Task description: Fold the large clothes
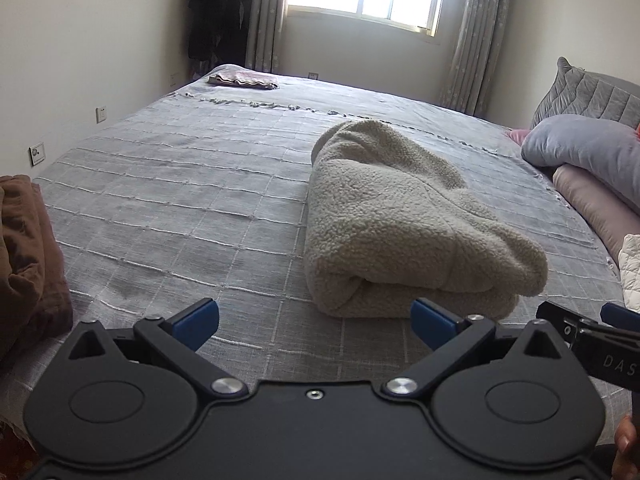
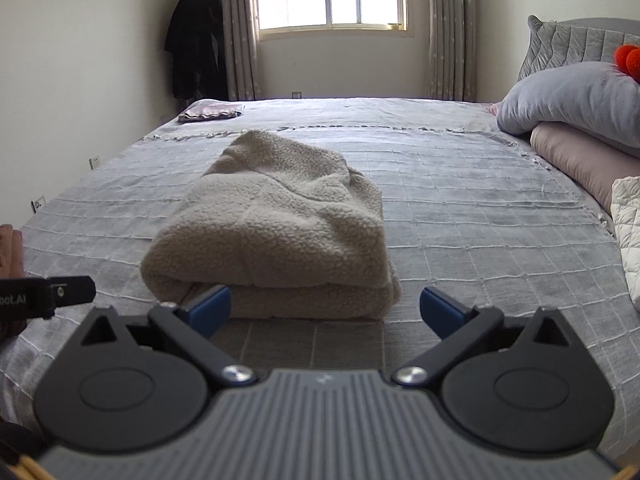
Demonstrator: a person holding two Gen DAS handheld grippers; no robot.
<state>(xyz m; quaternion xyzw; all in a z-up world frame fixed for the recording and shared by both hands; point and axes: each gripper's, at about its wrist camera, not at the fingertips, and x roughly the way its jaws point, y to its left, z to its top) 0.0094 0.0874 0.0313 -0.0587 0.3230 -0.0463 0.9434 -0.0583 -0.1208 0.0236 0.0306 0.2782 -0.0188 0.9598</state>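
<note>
Folded cream fleece garment lies ahead of both wide-open jaws.
Only the left gripper view shows a crumpled brown cloth left of its jaws; the right gripper has bare grey checked bedspread to its right.

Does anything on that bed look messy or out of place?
Nothing much. The cream fleece garment lies folded on the grey bedspread, its far end a bit lumpy. Both grippers, left and right, are open and empty.

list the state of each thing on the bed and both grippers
fleece: folded into a thick bundle, lying on the bedspread
left gripper: open, empty, short of the fleece
right gripper: open, empty, at the fleece's near edge
pink cloth: folded flat at the far corner
brown garment: crumpled at the left edge
pillows: stacked at the headboard
curtains: drawn open
</note>
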